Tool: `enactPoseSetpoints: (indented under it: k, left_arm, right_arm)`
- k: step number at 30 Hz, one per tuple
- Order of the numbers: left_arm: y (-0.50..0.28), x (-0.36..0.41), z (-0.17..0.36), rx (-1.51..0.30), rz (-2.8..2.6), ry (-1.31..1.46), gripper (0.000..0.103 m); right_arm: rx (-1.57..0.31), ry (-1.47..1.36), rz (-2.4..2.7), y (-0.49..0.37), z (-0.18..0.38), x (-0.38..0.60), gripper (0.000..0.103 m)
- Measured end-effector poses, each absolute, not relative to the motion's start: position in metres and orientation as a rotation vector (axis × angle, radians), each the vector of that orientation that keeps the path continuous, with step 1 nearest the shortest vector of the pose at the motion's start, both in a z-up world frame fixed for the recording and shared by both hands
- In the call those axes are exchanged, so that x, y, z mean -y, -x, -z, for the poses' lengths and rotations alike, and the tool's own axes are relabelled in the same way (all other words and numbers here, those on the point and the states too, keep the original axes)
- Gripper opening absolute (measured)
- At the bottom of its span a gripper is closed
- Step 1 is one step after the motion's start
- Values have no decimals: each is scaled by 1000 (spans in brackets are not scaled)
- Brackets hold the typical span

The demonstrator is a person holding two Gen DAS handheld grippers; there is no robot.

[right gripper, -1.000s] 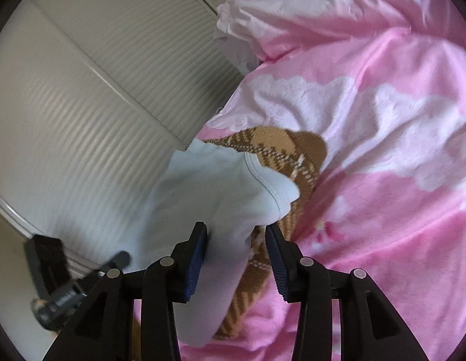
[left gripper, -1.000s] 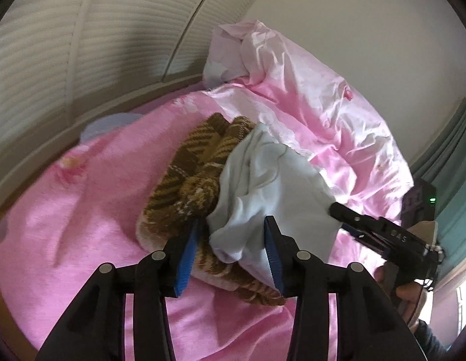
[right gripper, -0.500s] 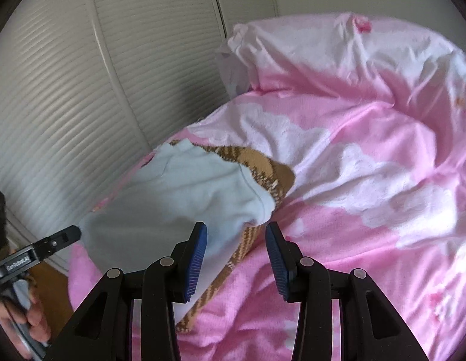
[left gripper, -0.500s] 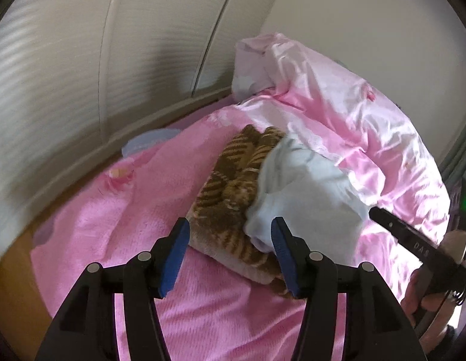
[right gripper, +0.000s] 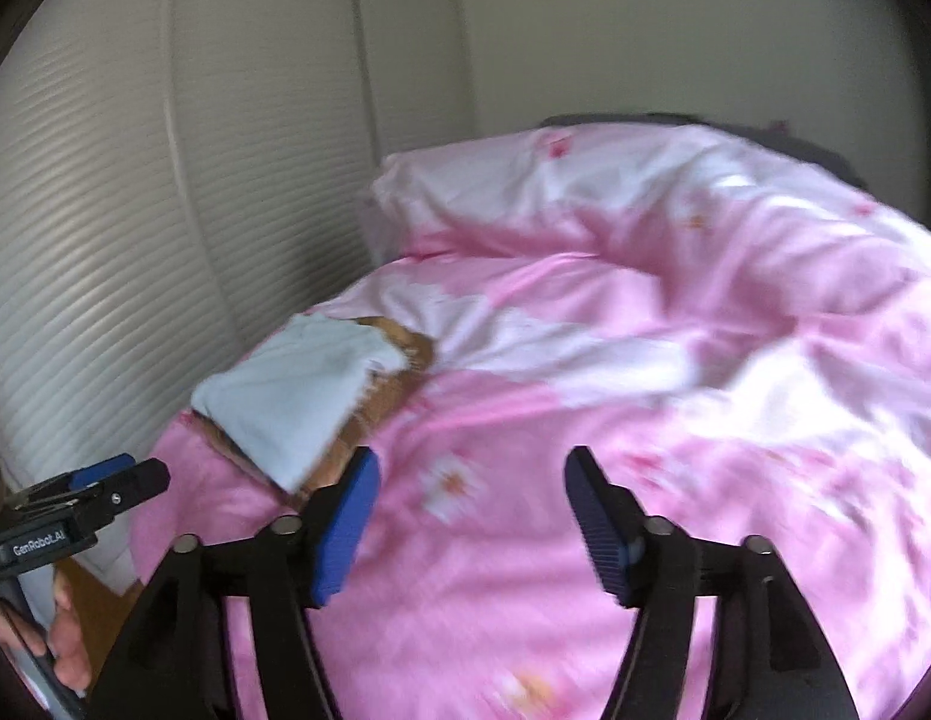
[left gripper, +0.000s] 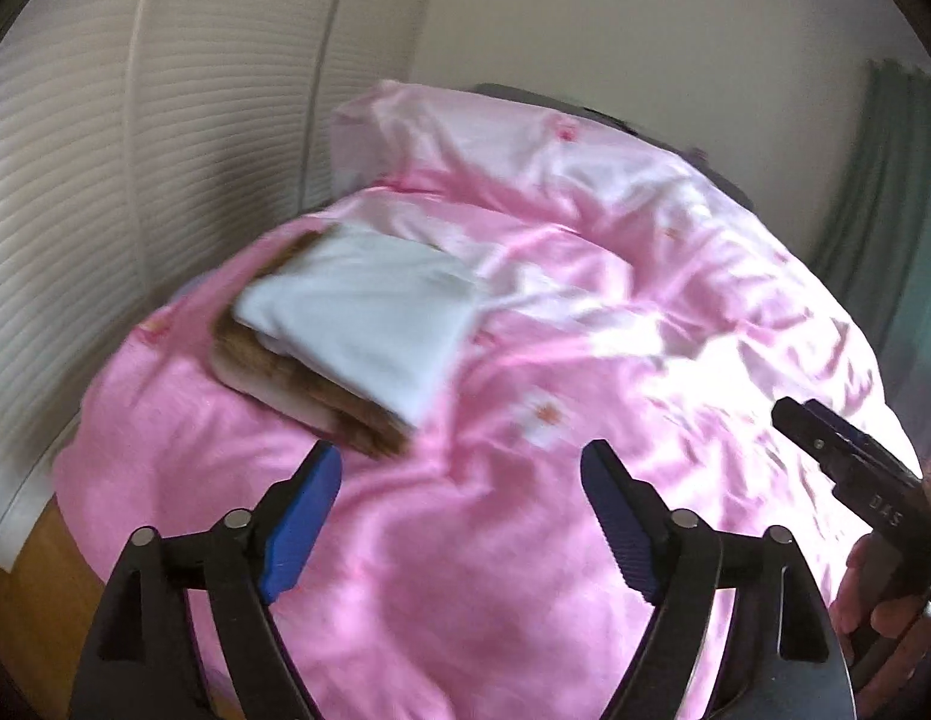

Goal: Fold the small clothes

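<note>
A folded pale blue garment [left gripper: 363, 315] lies on top of a folded brown patterned knit [left gripper: 321, 387] on the pink bedcover [left gripper: 525, 540]. The stack also shows in the right wrist view: pale blue garment [right gripper: 297, 396], brown knit [right gripper: 399, 360]. My left gripper [left gripper: 462, 507] is open and empty, well back from the stack. My right gripper [right gripper: 471, 507] is open and empty, to the right of the stack. The right gripper shows at the right edge of the left wrist view [left gripper: 849, 468]; the left gripper shows at the left edge of the right wrist view [right gripper: 99, 492].
A white louvred wardrobe door [left gripper: 105, 150] runs along the left of the bed. A crumpled pink and white duvet [left gripper: 555, 180] is heaped at the back. A green curtain [left gripper: 885, 192] hangs at the right. Wooden floor [left gripper: 21, 600] shows at the bed's left edge.
Both grippers have let go of the pale blue garment, opened wide and drawn back. The garment now lies flat on the brown knit.
</note>
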State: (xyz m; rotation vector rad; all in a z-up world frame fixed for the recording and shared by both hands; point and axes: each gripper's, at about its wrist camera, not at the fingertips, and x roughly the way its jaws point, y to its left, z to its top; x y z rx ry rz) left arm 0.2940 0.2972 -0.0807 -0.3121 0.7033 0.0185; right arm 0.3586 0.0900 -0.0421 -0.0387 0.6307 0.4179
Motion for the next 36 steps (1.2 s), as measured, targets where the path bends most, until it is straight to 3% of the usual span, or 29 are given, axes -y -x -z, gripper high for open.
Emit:
enactPoseSetpoints:
  k: [5, 19, 36]
  left_arm:
    - [-258, -224, 60, -688, 33, 259, 95]
    - [-181, -62, 25, -637, 166, 95, 99]
    - [-135, -11, 33, -597, 183, -17, 103]
  right_arm:
    - [-600, 48, -283, -298, 20, -2, 79]
    - [-558, 0, -21, -164, -20, 178, 80]
    - [-525, -6, 111, -83, -6, 236, 83]
